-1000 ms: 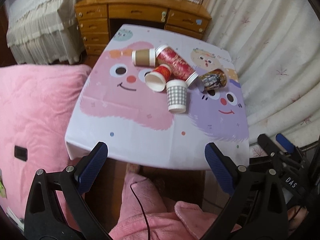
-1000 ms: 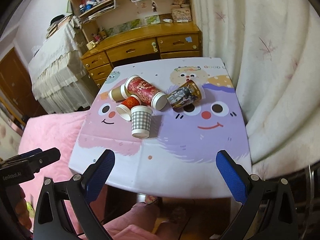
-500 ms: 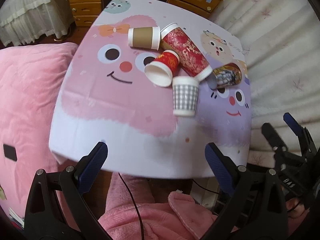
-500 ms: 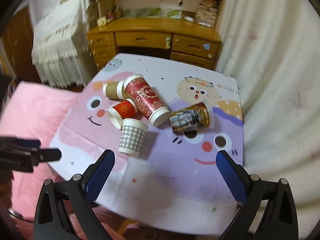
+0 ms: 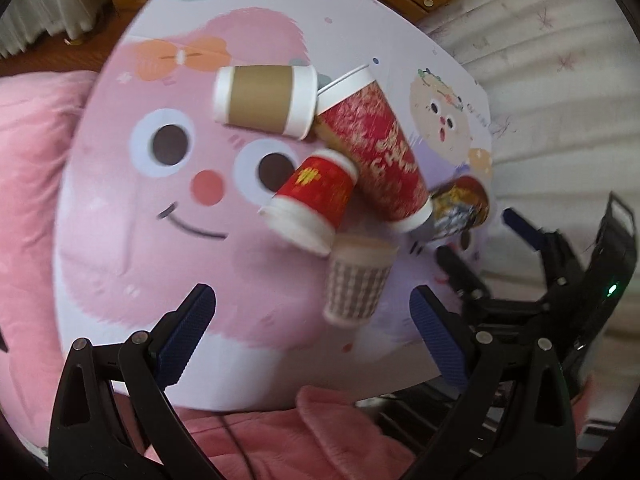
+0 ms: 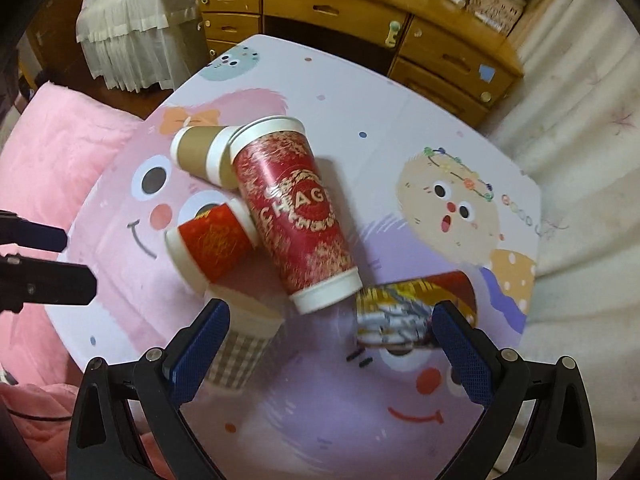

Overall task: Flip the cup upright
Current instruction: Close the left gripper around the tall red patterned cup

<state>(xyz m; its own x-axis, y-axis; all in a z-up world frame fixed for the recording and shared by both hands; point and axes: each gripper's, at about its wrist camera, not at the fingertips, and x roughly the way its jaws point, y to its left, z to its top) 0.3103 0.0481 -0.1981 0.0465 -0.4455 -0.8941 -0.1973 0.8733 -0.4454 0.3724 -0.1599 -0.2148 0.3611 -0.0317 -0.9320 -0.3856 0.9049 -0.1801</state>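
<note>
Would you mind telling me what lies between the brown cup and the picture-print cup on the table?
The tall red cup lies slanted between the brown cup and the picture-print cup; the right wrist view shows it best.

Table cover (image 6: 360, 80): white cloth printed with cartoon faces, pink at the left, purple at the lower right, filling the centre of both views.
Wooden desk (image 6: 440, 40): honey-coloured drawers with round knobs, across the top of the right wrist view.
Pink blanket (image 5: 24, 200): along the left edge.
White curtain (image 5: 560, 80): folds down the right side.
Frilled cloth (image 6: 128, 40): draped, upper left.
</note>
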